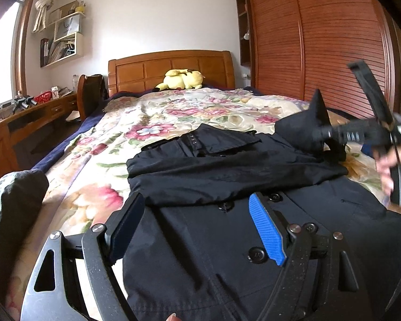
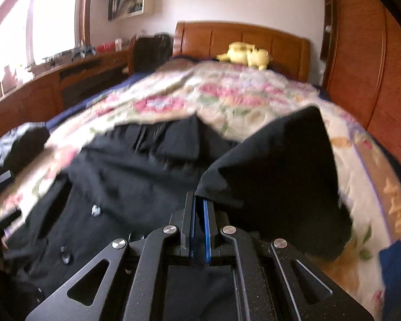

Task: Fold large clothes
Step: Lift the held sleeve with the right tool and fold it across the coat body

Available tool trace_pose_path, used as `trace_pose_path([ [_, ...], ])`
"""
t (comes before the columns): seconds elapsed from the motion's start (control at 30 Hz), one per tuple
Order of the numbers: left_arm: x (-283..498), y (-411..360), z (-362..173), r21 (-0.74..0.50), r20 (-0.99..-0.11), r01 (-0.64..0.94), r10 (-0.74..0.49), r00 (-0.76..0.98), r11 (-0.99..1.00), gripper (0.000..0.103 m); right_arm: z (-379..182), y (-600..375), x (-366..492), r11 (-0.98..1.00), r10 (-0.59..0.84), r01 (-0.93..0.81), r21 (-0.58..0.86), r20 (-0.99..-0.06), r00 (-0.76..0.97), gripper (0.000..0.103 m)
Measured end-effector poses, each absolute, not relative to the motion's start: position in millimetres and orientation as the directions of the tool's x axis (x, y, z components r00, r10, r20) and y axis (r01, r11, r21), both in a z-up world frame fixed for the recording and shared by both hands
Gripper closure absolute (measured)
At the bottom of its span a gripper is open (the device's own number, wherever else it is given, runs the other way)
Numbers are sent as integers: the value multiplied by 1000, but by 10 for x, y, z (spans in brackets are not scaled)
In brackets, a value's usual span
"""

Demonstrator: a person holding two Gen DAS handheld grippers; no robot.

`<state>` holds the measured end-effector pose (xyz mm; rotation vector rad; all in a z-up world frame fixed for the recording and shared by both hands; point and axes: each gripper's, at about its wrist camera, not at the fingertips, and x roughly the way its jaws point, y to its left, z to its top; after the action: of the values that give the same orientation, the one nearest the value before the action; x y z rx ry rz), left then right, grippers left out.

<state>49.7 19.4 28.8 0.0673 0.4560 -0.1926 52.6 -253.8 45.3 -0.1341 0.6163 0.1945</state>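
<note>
Roughly midway: dark coat (image 1: 227, 187) lies on the floral quilt (image 1: 152, 123), one sleeve already folded across. Right gripper (image 2: 199, 214) pinches the other sleeve (image 2: 275, 176), lifted at 2 o'clock. Left gripper (image 1: 197, 227) spread, hovering over the buttons; body folds remain.

One dark coat (image 1: 227, 240), one plush toy (image 1: 183, 79) (yellow), two grippers (image 1: 197, 227).

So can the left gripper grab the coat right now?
Probably yes. The left gripper is open and sits just above the coat, with nothing between its fingers and the cloth. The right gripper, off to the side, is pinching the sleeve.
</note>
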Motion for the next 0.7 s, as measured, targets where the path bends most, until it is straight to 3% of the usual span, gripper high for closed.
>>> trace_pose_path([
  [0.2,483,280,290,1,-445,200,-179,878,980,22,190,-2441,589,970,138,-235,-58,-665,734,98],
  [0.37,474,324,291,-4,-442,191,-174,880,981,22,152,-2436,628,972,145,-234,-28,-711,688,89],
  [0.47,457,341,291,-2,-439,188,-170,882,982,22,175,-2419,528,968,140,-247,-52,-703,697,81],
  [0.6,458,351,293,-3,-440,187,-169,882,982,22,248,-2452,288,968,145,-247,-53,-683,716,52],
  [0.7,463,367,298,-7,-439,184,-168,883,983,22,303,-2541,121,969,134,-237,-68,-663,737,52],
])
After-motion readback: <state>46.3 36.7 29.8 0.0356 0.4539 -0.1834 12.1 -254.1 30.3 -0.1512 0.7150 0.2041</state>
